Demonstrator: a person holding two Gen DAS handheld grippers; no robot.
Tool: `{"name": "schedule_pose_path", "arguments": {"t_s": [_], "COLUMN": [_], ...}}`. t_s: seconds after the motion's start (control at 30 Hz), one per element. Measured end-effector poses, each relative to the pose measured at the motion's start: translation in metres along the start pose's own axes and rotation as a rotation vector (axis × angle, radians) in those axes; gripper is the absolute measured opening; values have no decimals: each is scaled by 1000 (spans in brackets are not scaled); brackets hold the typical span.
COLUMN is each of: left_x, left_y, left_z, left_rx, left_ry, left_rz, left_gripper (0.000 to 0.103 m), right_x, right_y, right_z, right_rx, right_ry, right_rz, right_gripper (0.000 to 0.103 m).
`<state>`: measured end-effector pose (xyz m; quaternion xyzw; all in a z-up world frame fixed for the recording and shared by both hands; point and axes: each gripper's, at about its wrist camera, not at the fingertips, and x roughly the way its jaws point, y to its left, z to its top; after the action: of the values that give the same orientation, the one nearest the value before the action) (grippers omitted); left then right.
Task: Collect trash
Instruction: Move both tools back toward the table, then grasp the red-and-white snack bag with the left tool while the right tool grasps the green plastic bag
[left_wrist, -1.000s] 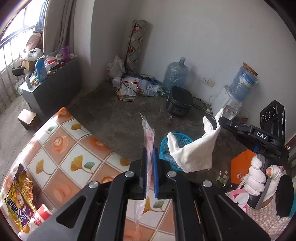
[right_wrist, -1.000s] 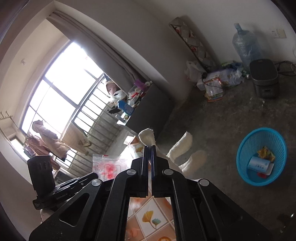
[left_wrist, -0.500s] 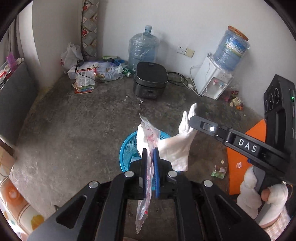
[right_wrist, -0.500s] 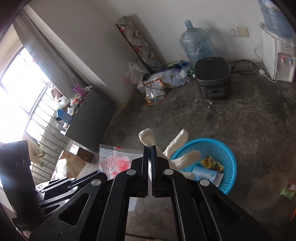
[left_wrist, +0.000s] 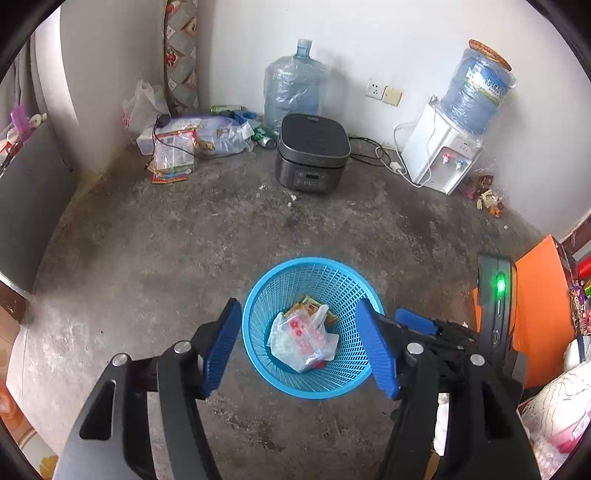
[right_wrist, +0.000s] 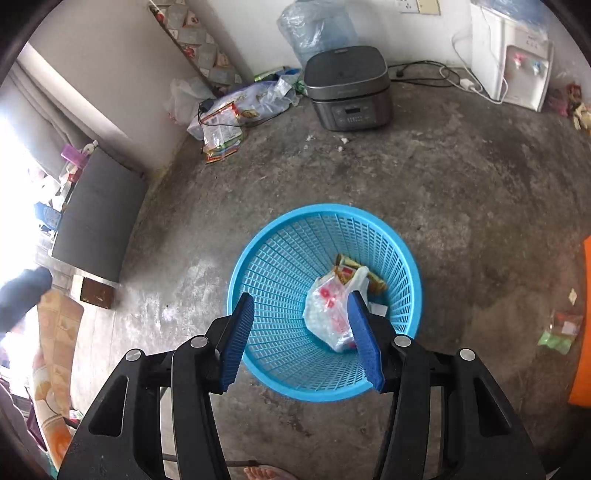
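Both my claws (left_wrist: 299, 347) (right_wrist: 299, 339) gape wide, empty — hovering over the basket (left_wrist: 258, 325). Inside it lies a clear bag (left_wrist: 301, 341) — atop wrappers.

Both hand-held grippers, left (left_wrist: 301, 345) and right (right_wrist: 301, 338), jaws spread wide (nothing held), tilted downward.

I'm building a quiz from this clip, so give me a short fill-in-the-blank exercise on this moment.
1. The clear plastic wrapper with red print lies inside the blue ____.
2. The left gripper and the right gripper both have their jaws ____.
3. The basket stands on the bare concrete ____.
4. The water jug sits on top of the white ____.

Missing words: basket; open; floor; dispenser
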<state>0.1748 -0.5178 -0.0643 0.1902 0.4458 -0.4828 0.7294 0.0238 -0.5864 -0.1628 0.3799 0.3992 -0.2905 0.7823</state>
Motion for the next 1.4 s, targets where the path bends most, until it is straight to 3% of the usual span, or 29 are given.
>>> {"name": "schedule_pose_path", "arguments": {"t_s": [0.07, 0.17, 0.33, 0.37, 0.47, 0.6, 0.7, 0.8, 1.03, 1.23, 1.4], "left_x": [-25, -77, -178, -199, -258, -327, -366, -398, -460, -490, -507], "left_y": [1, 4, 14, 18, 32, 57, 76, 92, 120, 130, 142], "left_z": [3, 5, -6, -12, -36, -84, -127, -171, -265, -329, -378], "left_rx": [-15, -26, -34, -34, -54, -125, -185, -236, -366, -426, -493], "left_ry": [-45, -123, -203, -215, -260, -313, -348, -374, -436, -480, -497], "left_rz": [-17, -25, -2, 16, 70, 152, 218, 289, 400, 496, 518], "left_gripper": [65, 69, 69, 71, 74, 77, 77, 77, 77, 77, 77], "right_x": [-20, -56, -128, -142, -171, -185, -187, -197, -224, -229, -233], "right_y": [9, 29, 73, 82, 103, 134, 168, 204, 256, 289, 315], "right_z": [-3, -2, -14, -20, -38, -69, -96, -120, -153, -173, -196], "right_rx": [-23, -59, -136, -150, -178, -249, -369, -499, -686, -773, -799], "right_ry": [-41, -129, -276, -303, -336, -267, -204, -227, -322, -322, -270], "right_rz": [7, 27, 38, 30, 61, 170, 215, 231, 333, 420, 506], "right_gripper": [54, 65, 94, 95, 95, 95, 95, 95, 95, 95, 95]}}
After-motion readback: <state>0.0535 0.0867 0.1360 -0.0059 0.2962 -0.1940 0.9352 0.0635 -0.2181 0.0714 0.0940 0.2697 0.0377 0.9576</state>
